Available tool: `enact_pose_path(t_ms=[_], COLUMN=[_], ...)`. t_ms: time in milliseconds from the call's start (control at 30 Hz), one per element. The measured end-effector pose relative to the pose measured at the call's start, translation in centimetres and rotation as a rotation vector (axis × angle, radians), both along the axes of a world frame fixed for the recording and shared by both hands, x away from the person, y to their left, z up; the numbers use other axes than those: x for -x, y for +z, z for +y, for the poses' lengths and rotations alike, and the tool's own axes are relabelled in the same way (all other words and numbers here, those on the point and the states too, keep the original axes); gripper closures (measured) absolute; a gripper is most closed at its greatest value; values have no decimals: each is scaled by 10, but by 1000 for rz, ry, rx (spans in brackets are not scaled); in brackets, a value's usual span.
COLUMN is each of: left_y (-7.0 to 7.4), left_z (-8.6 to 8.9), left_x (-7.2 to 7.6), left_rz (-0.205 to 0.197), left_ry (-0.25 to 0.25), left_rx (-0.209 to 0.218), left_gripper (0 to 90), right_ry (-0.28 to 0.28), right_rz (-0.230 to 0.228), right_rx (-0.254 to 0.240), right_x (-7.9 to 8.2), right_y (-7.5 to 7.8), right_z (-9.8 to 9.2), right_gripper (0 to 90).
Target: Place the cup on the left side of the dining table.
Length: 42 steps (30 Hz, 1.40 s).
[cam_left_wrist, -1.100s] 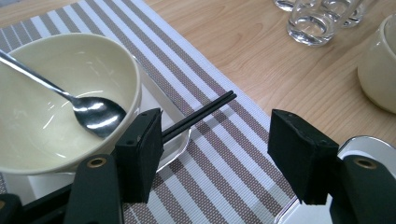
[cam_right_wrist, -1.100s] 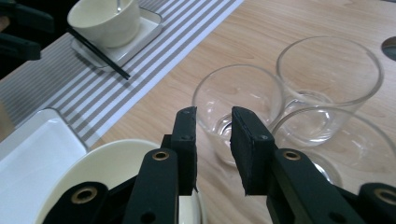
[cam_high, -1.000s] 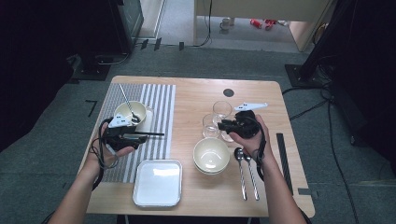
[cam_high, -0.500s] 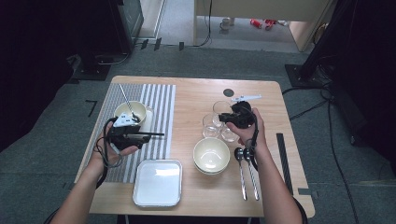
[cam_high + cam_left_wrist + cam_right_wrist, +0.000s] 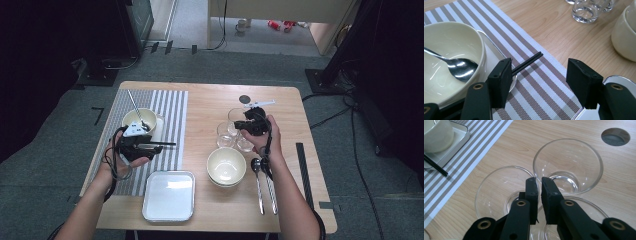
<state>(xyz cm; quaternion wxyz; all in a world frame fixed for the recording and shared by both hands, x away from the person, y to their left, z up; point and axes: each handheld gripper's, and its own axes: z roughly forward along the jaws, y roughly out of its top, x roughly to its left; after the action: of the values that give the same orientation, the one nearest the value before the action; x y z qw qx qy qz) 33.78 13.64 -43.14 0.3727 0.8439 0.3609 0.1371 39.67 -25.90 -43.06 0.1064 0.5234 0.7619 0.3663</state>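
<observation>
From the high view we see the pale wooden counter point(image 5: 210, 107) with a grey-and-white striped placemat point(image 5: 170, 115) on its left half. Our left claw point(image 5: 150, 145) hovers over the mat, just in front of a cream ceramic bowl point(image 5: 137, 120) holding a metal spoon point(image 5: 134, 105). Our right claw point(image 5: 239, 126) sits over a cluster of three clear drinking glasses point(image 5: 226, 135) right of centre. Nearer us stand two stacked cream bowls point(image 5: 226, 166), a white rectangular tray point(image 5: 169, 196) and a pair of steel spoons point(image 5: 265, 187).

In the left gripper view, the left claw point(image 5: 539, 75) stands wide open with nothing pressed between its jaws. A pair of thin black chopsticks point(image 5: 529, 62) lies on the striped mat, running behind the left-hand jaw, beside the cream bowl point(image 5: 451, 50) and its spoon point(image 5: 459, 67).

In the right gripper view, the right claw point(image 5: 541, 187) has just been closing and its jaws stand almost together, a thin slit between them. They hang where the rims of the three glasses point(image 5: 567, 166) meet; we cannot tell whether a glass wall is pinched between them.
</observation>
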Motion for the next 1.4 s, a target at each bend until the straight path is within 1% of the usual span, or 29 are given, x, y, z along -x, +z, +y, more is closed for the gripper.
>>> enact_pose_path(t_ms=[167,267,367,433,567,633,667,767,867,1000,1067,1133,1167,1200,1300,1400], left_y=[0,-1,-2,-2,-2,-3,-3,-4,-5,-6,-8,-8,-8,-8,-9,-11], left_z=[-2,-5,-9,-12,-18,-21,-22,-24,-26,-28,-28,-28,-28,-28,-27,-28], left_x=[-1,-1,-1,1,3,3,3,3,3,3,3,3,3,3,2,1], left_rz=[-2,-1,-8,-19,-28,-35,-33,-34,-29,-24,-22,-22,-23,-23,-22,-15], left_ry=[-3,-7,-32,-66,-90,-87,-86,-87,-90,-90,-93,-93,-93,-92,-90,-91], left_rx=[0,3,14,18,22,10,12,3,6,6,4,4,5,6,5,7], left_gripper=[381,381,376,365,309,302,303,305,306,307,308,308,308,308,308,308], right_ry=[-2,8,9,17,33,43,48,68,83,105,124,145,148,149,162,180], right_rz=[7,13,17,22,25,31,32,32,33,39,45,51,48,49,67,87], right_rx=[-4,-5,-9,-12,-10,-14,-15,-4,3,-9,-12,-6,16,26,24,12], right_x=[-1,-1,-1,-1,-1,-1,-1,0,0,1,1,2,3,4,8,11], right_y=[-2,-3,-3,-3,-3,-2,-2,-2,-1,-1,-2,-1,-1,0,0,0], right_z=[2,6,11,15,22,27,29,37,44,52,55,56,56,56,52,51], right_gripper=[878,877,877,877,879,880,880,882,882,881,862,810,795,792,765,786])
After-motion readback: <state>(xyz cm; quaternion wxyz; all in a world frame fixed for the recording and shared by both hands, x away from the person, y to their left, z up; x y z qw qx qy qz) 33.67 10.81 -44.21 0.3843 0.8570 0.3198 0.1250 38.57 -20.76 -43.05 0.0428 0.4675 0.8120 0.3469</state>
